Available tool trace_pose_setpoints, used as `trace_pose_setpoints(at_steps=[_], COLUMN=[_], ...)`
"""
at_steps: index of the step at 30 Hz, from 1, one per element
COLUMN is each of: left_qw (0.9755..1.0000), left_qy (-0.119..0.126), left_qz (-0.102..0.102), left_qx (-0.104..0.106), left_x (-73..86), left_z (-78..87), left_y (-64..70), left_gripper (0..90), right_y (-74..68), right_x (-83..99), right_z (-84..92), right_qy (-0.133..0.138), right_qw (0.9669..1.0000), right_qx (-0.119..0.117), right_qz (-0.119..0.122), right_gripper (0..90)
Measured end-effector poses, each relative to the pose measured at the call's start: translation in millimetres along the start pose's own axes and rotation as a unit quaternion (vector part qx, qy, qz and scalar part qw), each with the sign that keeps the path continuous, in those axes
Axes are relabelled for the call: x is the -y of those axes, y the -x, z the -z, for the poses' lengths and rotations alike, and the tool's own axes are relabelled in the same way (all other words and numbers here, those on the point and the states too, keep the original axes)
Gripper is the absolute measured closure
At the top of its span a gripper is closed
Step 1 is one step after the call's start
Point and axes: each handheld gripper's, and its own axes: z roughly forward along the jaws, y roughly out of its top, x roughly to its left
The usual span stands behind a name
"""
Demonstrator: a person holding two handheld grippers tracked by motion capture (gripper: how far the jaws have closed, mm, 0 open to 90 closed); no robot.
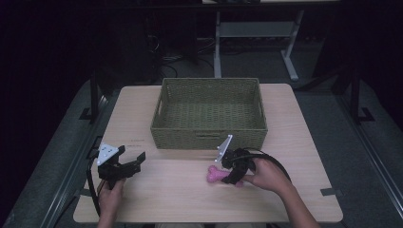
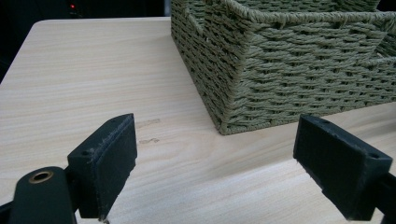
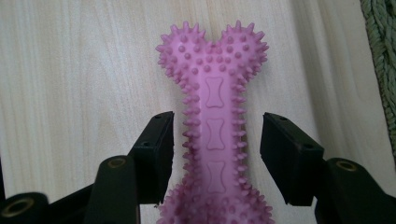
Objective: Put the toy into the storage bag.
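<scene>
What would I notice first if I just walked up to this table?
The spiky pink bone toy lying on the wooden table, with the right gripper open around its middle. Next, the big green woven basket at the table's far side, and the left gripper open near the front left corner.

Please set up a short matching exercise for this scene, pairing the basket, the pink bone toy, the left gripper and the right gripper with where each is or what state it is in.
Things:
1. basket
2. bone toy
3. left gripper
4. right gripper

Places or states:
A. open, jaws either side of the toy's shaft
B. open over bare table, near the basket's front left corner
C. lying flat on the table in front of the basket
D. at the middle of the table's far side, nothing seen inside

Pairs: 1-D, 2-C, 3-B, 4-A
</scene>
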Motion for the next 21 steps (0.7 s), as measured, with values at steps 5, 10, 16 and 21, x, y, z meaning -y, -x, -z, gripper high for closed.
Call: trace_pose_setpoints(at_steps=[5,10,16,21], left_qw=[1.0,1.0,1.0,1.0], left_qy=[0.0,-0.001,-0.001,-0.001], left_qz=[0.0,0.0,0.0,0.0], left_qx=[0.001,0.001,0.001,0.001], left_x=[0.0,0.0,0.1,0.1], left_z=[0.0,-0.1,-0.1,-0.1], left_y=[-0.1,0.1,-0.3,-0.1], left_gripper=[13.0,13.0,13.0,13.0], right_y=[0.3,0.2,-0.6,-0.6], right_x=[0.0,-0.7,-2.3,-3.1], right_z=[-2.6,-3.9,-6.2,-8.2], right_qy=[-0.003,-0.006,-0.011,-0.015], right_qw=[1.0,1.0,0.9999,0.9998], right_qx=[-0.003,-0.003,-0.001,0.0], right_qz=[0.004,0.005,0.01,0.015], right_gripper=[47.5,48.3,49.4,50.6])
